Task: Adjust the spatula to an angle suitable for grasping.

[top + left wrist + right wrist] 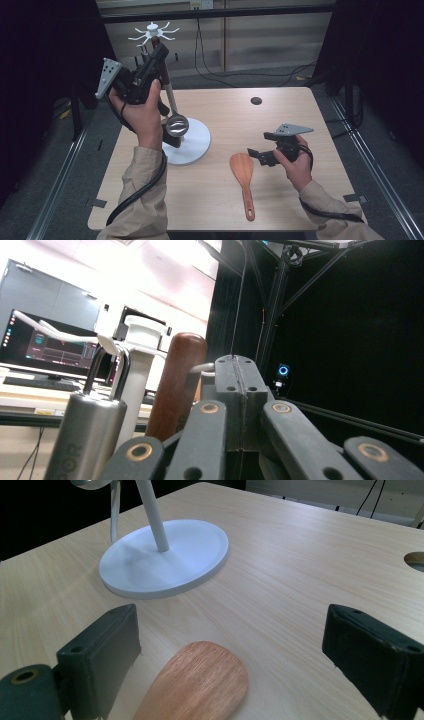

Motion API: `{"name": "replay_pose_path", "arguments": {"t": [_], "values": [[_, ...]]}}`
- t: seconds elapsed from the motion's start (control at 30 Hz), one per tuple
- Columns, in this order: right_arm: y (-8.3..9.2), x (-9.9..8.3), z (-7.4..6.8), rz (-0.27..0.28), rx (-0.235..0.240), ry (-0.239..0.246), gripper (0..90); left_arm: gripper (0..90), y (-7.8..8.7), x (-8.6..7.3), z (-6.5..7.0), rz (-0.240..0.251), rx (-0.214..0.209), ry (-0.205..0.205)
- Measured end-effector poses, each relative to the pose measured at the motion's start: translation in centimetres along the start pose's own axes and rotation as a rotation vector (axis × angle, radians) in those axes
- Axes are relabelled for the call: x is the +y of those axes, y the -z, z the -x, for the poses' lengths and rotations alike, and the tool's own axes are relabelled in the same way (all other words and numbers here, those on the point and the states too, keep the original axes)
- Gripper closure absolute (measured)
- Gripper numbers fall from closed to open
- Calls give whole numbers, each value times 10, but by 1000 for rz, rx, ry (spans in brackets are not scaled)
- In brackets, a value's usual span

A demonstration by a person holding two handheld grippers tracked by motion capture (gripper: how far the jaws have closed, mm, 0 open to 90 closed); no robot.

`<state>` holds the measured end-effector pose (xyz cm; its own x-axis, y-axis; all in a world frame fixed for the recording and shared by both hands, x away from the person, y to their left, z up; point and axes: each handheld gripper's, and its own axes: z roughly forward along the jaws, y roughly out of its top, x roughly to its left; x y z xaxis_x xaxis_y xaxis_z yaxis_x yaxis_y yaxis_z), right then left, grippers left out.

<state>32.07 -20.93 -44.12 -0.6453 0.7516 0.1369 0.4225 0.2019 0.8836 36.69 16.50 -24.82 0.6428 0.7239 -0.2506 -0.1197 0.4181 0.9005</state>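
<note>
Raised at the white utensil stand point(192, 145), the left gripper point(159, 52), jaws shut and empty, sits beside a ladle point(176, 125) apparently already hung; the wooden spatula point(243, 172) lies on the table point(280, 200), the wide-open right gripper point(257, 154) poised beside its blade.

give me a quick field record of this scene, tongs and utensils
left tongs: shut, raised by the hook top of the white rack
right tongs: open, low over the table, beside the spatula blade
wooden spatula: flat on the table, handle toward the person
metal ladle: hanging at the rack, bowl over the round base
</note>
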Motion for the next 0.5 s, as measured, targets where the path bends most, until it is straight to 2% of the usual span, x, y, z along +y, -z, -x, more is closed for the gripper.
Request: {"name": "replay_pose_path", "arguments": {"t": [0.27,0.5], "values": [[0,1,0,4,0,-5,81,900,3,4,-3,3,13,-13],[0,1,-1,7,0,-3,81,900,4,6,-5,17,18,-5]]}}
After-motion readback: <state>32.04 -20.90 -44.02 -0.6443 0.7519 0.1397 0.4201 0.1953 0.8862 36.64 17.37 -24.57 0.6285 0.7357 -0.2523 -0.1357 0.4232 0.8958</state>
